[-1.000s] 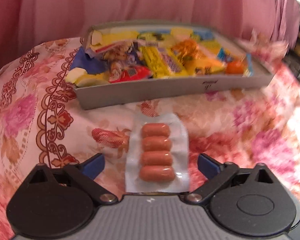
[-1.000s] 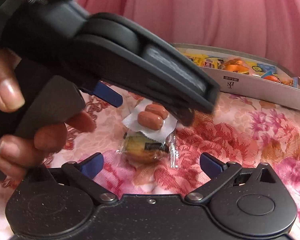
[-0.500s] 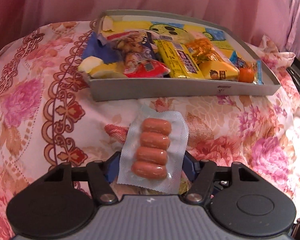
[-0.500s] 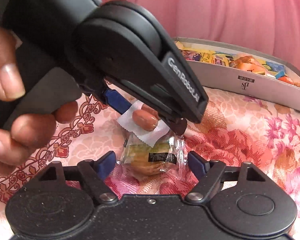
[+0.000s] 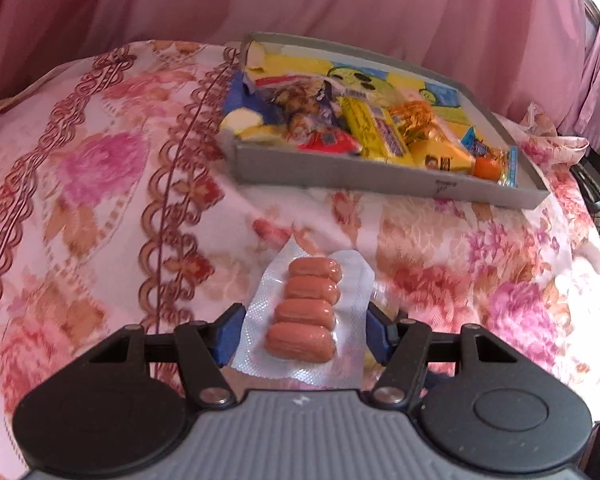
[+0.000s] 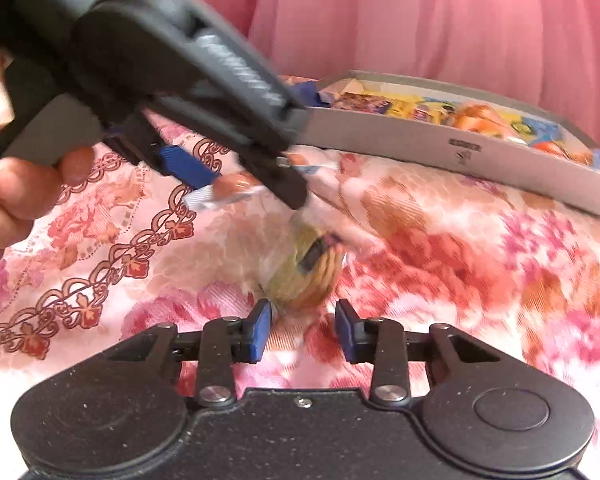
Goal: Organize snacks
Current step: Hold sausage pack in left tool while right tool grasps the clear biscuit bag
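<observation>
Item: sausage pack — clear sealed pouch with four small sausages in a row. Held off the cloth by the left gripper, whose blue pads press on both long edges of the pouch. In the right wrist view the same pack shows blurred, under the body of the left gripper, with the person's left hand wrapped round its handle.

Item: wrapped cake — round yellowish-brown snack in clear film with a dark label, blurred. It lies on the floral cloth just ahead of the right gripper. That gripper's blue pads are drawn close with a narrow gap between them; whether they pinch the near edge of the film I cannot tell.

Item: grey box — shallow tray resting on the floral cloth beyond the sausage pack, apart from it. It holds mixed snack packets: yellow bars, a red packet, an orange round sweet at the right end. The box also shows at the right in the right wrist view.

Backdrop: pink curtain.
</observation>
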`<state>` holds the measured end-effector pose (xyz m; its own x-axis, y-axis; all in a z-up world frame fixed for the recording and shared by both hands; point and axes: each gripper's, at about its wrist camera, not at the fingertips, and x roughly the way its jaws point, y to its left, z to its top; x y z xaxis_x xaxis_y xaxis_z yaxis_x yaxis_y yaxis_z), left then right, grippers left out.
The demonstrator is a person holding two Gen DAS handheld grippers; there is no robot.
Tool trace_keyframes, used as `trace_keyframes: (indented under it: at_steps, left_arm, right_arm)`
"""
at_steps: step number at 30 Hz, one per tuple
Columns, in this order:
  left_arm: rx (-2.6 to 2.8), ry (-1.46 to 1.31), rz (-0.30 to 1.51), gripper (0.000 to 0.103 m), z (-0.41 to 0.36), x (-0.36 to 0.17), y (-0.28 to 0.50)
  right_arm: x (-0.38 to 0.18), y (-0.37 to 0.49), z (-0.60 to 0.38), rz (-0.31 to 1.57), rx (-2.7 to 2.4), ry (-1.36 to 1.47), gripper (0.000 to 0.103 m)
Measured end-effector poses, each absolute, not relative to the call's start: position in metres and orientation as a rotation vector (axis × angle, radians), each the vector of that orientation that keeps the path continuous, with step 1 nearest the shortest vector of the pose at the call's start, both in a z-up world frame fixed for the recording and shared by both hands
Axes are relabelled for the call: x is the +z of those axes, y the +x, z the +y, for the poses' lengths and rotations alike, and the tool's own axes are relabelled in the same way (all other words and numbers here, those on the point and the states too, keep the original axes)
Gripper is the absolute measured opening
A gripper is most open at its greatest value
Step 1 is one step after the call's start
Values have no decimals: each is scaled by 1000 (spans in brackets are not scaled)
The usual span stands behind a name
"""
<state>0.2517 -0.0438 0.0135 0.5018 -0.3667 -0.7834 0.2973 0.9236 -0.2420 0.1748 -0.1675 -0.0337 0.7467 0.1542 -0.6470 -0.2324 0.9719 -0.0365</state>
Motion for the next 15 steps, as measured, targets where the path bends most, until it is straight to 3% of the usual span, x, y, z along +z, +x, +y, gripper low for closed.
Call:
trace_keyframes:
  at_steps: [3, 5, 7, 10, 15]
  left_arm:
    - [-374, -68, 966, 66, -38, 7, 239]
    - [-352, -65, 968, 65, -31, 1, 230]
    - [-330, -57, 960, 66, -25, -4, 222]
    - [-312, -48, 962, 66, -19, -13, 214]
    - [-332, 15, 958, 67, -19, -21, 213]
  right_arm:
    - [-32, 167, -176, 715, 198, -99, 37]
    - [-30, 161, -178, 711, 189, -119, 43]
    - [-27, 160, -178, 696, 188, -152, 65]
    - [-23, 163, -174, 657, 204, -217, 83]
    - [-26, 181, -156, 620, 278, -470, 87]
